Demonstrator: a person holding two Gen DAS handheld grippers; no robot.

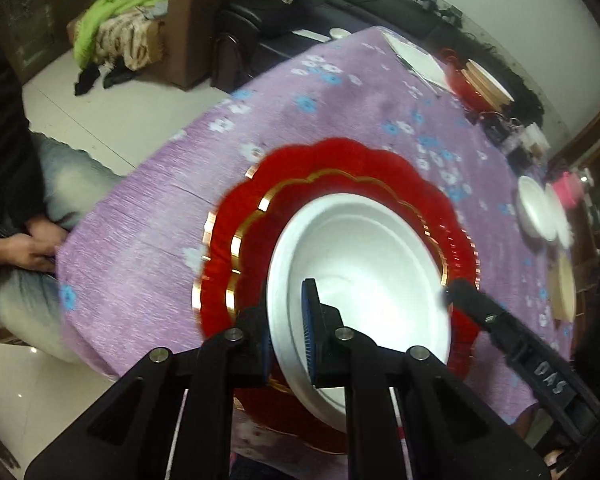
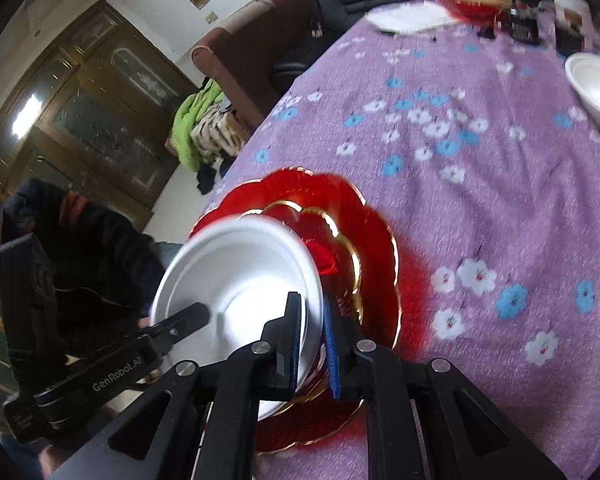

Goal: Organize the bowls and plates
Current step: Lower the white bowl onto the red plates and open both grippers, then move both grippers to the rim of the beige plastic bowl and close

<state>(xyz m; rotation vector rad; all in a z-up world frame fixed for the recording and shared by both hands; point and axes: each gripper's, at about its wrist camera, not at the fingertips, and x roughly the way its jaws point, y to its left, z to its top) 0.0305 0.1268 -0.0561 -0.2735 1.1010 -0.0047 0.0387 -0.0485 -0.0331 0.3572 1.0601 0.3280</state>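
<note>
Holding a white round bowl [image 1: 360, 248] of what looks like thin foam, tilted, just above a red scalloped plate with gold edging [image 1: 236, 216], near the close edge of the table [image 1: 140, 240] with its purple flowered cloth. Cannot tell whether bowl and plate touch underneath; too blurred there.

Gripped at two places. Left tool [image 1: 286, 300] clenched on one side of the rim, with one blue pad [image 1: 309, 320] inside the wall and the other outside. Right tool [image 2: 311, 300] clamped the same way farther round the rim, pinching the wall between its pads [image 2: 332, 344].

Judging by looks: very light, with hardly any load on either tool. Soft and easily dented, so likely to crease or crack at the rim under a hard squeeze; calls for a gentle pinch only. Matte, so probably not slippery against the ribbed pads. Flexible too, and apt to bow or twist if pulled two ways at once; best moved with both tools as one. Best taken as now, at the rim and upper wall, with the pad reaching down the wall and not biting the thin lip alone.

As for the red plate: seems stiff, glossy, heavier and slicker, so better taken at the scalloped edge with a firmer bite.

Farther out on the table: two more white bowls [image 1: 536, 208] by the right edge, and a stack of pale plates [image 1: 488, 80] at the far end, possibly where like goes with like. Off the left edge, a seated person's hand [image 1: 24, 248], well apart from the bowl.
</note>
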